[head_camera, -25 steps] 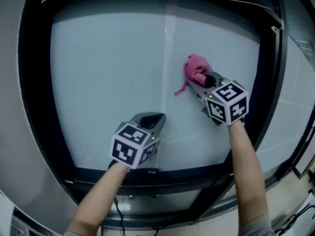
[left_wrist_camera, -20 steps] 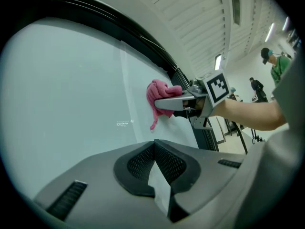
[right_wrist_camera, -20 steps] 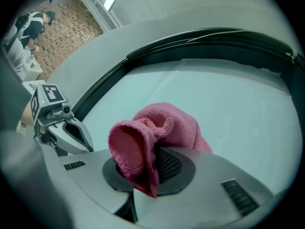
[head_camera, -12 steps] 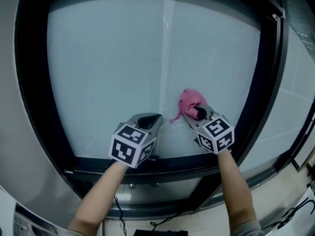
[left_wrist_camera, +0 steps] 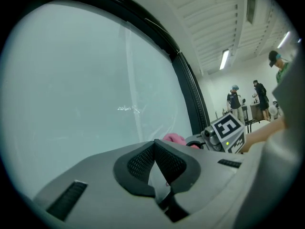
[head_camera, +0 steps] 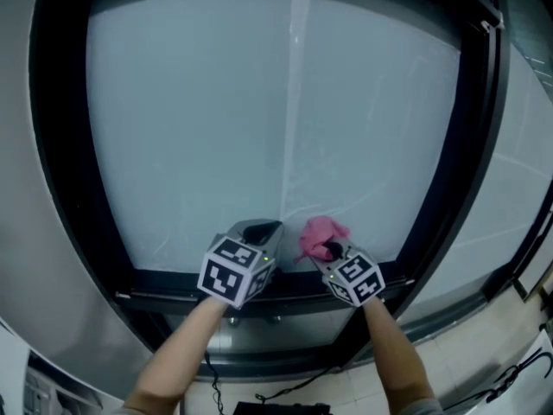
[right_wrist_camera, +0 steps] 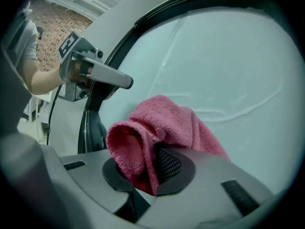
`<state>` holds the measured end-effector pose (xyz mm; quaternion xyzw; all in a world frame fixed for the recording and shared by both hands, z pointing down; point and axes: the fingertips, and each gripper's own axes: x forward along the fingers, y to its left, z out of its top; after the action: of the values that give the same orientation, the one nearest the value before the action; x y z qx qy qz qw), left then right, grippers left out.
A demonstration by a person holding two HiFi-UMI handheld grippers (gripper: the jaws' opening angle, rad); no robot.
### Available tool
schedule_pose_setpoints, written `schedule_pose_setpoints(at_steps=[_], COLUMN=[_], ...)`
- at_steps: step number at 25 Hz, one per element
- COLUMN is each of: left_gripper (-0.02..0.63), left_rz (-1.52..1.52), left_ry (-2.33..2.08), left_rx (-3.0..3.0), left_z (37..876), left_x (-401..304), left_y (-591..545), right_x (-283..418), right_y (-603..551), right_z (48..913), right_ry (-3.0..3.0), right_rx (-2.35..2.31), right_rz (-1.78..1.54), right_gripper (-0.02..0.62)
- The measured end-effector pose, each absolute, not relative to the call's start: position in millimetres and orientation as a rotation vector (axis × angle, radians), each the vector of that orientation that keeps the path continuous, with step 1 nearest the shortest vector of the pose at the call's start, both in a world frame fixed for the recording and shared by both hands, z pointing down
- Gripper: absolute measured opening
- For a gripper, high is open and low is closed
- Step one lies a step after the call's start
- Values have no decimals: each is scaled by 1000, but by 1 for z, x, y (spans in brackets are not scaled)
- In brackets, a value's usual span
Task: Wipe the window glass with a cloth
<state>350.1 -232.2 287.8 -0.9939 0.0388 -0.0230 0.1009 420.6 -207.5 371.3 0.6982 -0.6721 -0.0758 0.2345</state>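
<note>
Since a second ago: right tongs (head_camera: pixel 328 249) and cloth (head_camera: pixel 318 230) have come down the glass (head_camera: pixel 199 119) from mid-height on the right to the bottom edge. Left tongs (head_camera: pixel 260 230) hardly shifted.

Nearest: two bare forearms (head_camera: pixel 181 353) rise from the lower edge of the head view, each ending in a marker cube.

Left tongs: pressed together at the tips, nothing between them in the left gripper view. Tips low on the glass, just above the bottom rail (head_camera: pixel 164 282) of the black frame (head_camera: pixel 56 145).

Right tongs: pinching the cloth. The right gripper view shows pink terry folded between the pads and bulging out over the upper side. The bunch lies against the glass; actual contact cannot be told.

Both tongs sit side by side at the pane's lower middle, near each other and not touching. The cloth is just right of the left tongs' tip.

Glass: pale, frosted-looking. A vertical streak (head_camera: pixel 291 93) runs down near the middle. Thin curved smears (head_camera: pixel 346 204) show above the cloth.

The frame surrounds the pane on all sides. A second pane (head_camera: pixel 518 145) lies to its right.

Far: the left gripper view takes in the room to the right, with people (left_wrist_camera: pixel 234 99) standing at a distance and a ceiling lamp (left_wrist_camera: pixel 223 59) lit.
</note>
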Motion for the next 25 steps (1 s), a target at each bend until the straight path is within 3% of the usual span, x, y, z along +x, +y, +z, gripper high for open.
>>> schedule_pose_setpoints(at_steps=[6, 14, 25], left_gripper=[5, 5, 5], left_rz=[-102, -129, -15], left_ry=[134, 155, 212], left_rx=[-2941, -2936, -2864], left_z=[299, 307, 252], left_x=[344, 338, 332], left_y=[-236, -244, -260], right_x=[416, 404, 379], right_y=[-210, -205, -192], right_z=[435, 457, 356], right_ry=[-1883, -2020, -2162], right_rx=[1850, 1797, 1857], right_rz=[-29, 139, -145], right_gripper=[40, 40, 40])
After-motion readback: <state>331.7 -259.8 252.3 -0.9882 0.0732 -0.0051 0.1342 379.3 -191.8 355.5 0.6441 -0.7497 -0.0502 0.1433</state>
